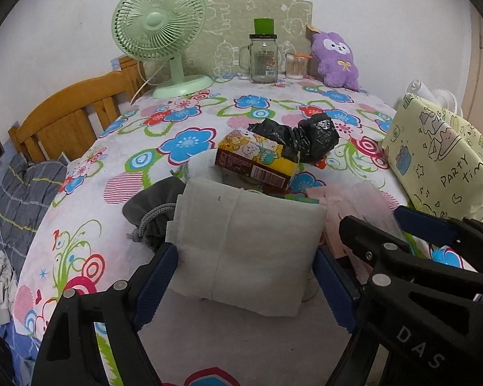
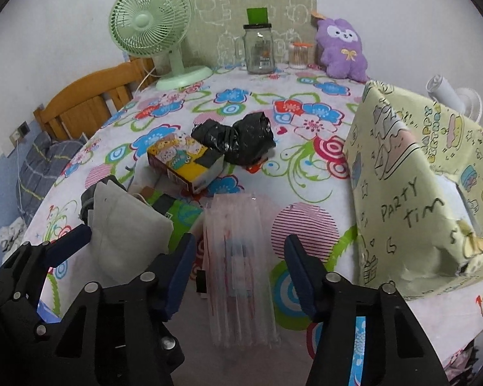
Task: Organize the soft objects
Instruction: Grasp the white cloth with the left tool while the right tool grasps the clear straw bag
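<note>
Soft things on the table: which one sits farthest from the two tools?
The purple plush toy, propped at the far edge beside the glass jar. The white folded cloth and black plastic bag lie much closer.

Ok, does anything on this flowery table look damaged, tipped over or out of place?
Yes. The pale yellow party-print wrapped box at the right edge has torn paper at its lower corner. The small cartoon-print carton mid-table lies tilted, one end propped on clutter. A crumpled black plastic bag sits loose behind it.
</note>
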